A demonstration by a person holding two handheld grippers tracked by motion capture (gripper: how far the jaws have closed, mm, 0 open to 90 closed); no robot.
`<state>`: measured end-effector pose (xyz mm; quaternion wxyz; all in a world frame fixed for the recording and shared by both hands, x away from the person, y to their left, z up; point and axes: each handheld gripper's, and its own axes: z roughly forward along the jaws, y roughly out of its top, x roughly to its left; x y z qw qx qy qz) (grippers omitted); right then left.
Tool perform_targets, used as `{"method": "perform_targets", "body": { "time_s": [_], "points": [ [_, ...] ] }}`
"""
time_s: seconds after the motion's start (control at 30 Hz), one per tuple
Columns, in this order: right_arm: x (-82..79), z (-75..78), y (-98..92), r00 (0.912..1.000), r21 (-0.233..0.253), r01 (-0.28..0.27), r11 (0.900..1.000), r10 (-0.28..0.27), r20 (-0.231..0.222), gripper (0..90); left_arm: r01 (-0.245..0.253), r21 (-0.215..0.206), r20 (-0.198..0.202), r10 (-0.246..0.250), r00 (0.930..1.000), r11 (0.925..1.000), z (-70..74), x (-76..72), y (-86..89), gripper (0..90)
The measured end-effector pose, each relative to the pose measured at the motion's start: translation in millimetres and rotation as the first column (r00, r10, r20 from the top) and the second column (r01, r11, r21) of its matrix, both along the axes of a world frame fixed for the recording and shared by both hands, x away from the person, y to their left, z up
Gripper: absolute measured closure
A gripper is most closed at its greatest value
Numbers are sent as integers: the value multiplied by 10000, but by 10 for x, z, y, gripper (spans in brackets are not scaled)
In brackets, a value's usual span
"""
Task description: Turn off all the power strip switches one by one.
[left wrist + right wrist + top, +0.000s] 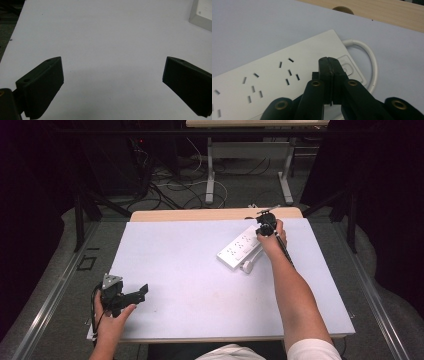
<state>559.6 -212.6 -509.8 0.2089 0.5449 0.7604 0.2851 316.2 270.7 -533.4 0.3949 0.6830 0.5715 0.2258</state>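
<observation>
Power strip [240, 247] lies flat on the far right part of the desk [190, 270], on the white sheet. Long axis runs diagonal: near-left end toward the desk's middle, far-right end w/ the switch [347, 68] toward the back edge. Sockets face up. White cord [372, 62] loops out of the switch end and curls back alongside the body.

Right tongs [331, 61] are pressed fully together, nothing between them, tips down at the switch end, right by the rocker; looks like touching or just above, can't tell which. Prob. a switch press, not a pick-up.

Left tongs [112, 75] are spread wide, holding nothing, resting low at the near-left corner of the desk, well apart from the strip.

Handling, as a guess: rigid plastic shell, light-ish, smooth top, so it'll likely slide on the sheet if pushed sideways. Press straight down on the rocker. If it needs steadying or lifting, grip across the short width near mid-body, not by the cord; cord is stiff-springy and would drag the strip round.
</observation>
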Motion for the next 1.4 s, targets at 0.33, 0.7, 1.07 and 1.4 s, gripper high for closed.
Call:
{"method": "perform_targets", "body": {
  "time_s": [0.33,0.7,1.07,1.4],
  "points": [
    [-112,87,25,9980,23,-471,9989,472,-428,893,48,35,23,-48,10000,10000,-2,14,-12,33],
    [-215,105,108,9861,159,-1413,9898,1421,-863,886,140,166,38,-141,9999,9998,-6,33,-34,33],
    [-235,55,127,9795,121,-1727,9849,1731,-1028,865,148,137,-48,-147,9999,9998,-13,39,-35,33],
    [-251,-41,116,9801,141,-1613,9868,1618,-1152,859,177,179,-90,-175,9998,9997,-17,43,-39,33]
  ]
}}
